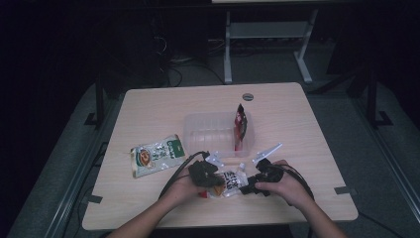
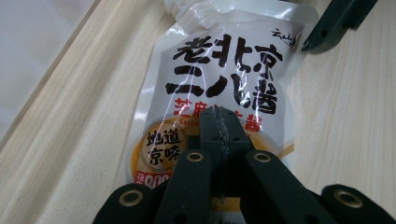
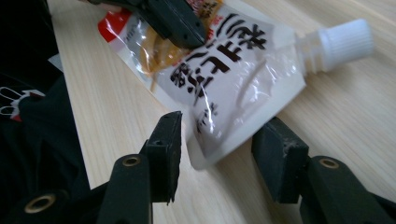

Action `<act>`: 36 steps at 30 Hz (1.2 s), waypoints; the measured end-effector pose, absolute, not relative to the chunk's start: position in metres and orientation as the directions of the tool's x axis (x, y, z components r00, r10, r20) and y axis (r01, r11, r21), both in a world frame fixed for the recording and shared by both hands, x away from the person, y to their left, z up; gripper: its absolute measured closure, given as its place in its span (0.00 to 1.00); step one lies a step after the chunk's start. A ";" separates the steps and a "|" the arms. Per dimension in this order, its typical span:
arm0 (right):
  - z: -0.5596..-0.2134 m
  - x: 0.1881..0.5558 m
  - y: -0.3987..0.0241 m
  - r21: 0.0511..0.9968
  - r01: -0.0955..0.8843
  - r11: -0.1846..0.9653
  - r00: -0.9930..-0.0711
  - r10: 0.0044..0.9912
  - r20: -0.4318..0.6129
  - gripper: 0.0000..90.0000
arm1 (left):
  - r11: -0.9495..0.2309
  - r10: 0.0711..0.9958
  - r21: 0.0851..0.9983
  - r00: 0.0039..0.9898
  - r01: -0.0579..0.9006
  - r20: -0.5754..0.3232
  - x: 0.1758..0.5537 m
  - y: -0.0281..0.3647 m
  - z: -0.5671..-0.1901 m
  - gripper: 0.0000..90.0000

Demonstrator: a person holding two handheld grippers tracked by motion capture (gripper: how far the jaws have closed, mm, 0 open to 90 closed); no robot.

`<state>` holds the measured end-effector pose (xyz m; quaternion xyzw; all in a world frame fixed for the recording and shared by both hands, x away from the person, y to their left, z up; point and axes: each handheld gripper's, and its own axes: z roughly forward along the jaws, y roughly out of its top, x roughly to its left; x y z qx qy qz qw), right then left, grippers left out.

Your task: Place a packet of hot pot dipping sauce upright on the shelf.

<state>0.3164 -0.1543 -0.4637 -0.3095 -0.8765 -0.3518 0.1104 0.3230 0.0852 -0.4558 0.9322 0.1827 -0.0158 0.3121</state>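
Left gripper [image 2: 219, 122] first: its jaws are pressed together, pinching the printed face of the sauce pouch [image 2: 219, 88] low down near the orange label, and that pin keeps the pouch flat on the table [image 1: 148, 208] at the near edge, right in front of the person. Across from it, the right gripper [image 3: 219, 140] has its jaws standing apart, one on each side of the pouch's corner, pads not pressing on it. Looks like the left is anchoring the pouch so the right can take its own hold. The white screw cap [image 3: 343, 41] points away toward the far side, clear of both tools. From above, both hands sit close together around the pouch [image 1: 231, 181], left gripper [image 1: 210, 177] and right gripper [image 1: 252, 184] facing each other.

Moving out: a green-and-white snack packet [image 1: 156, 154] lies flat to the left, well apart from the action. Beyond the hands sits a clear plastic tray [image 1: 208, 130], and a red sachet [image 1: 240, 126] stands upright against its right end, probably the landing spot for the pouch too.
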 end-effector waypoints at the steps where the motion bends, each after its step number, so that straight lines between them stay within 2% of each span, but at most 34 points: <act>1: -0.463 0.316 -0.153 0.548 0.626 0.556 -0.780 0.464 0.420 0.58 | -0.738 0.331 0.576 0.932 0.352 -0.145 0.323 0.086 -0.456 1.00; 10: -0.467 0.321 -0.142 0.554 0.638 0.535 -0.770 0.449 0.454 0.63 | -0.729 0.336 0.581 0.929 0.362 -0.157 0.324 0.087 -0.457 1.00; 20: -0.467 0.327 -0.137 0.549 0.634 0.545 -0.773 0.438 0.459 0.80 | -0.713 0.347 0.591 0.922 0.378 -0.171 0.323 0.088 -0.457 1.00; 23: -0.463 0.328 -0.136 0.545 0.616 0.568 -0.787 0.437 0.434 0.90 | -0.703 0.347 0.600 0.920 0.383 -0.180 0.325 0.090 -0.456 1.00; 26: -0.460 0.327 -0.136 0.552 0.603 0.577 -0.798 0.432 0.420 0.95 | -0.690 0.348 0.607 0.916 0.394 -0.200 0.325 0.092 -0.454 1.00; 36: -0.442 0.323 -0.140 0.603 0.553 0.574 -0.833 0.383 0.399 0.99 | -0.670 0.327 0.635 0.921 0.383 -0.211 0.321 0.101 -0.441 1.00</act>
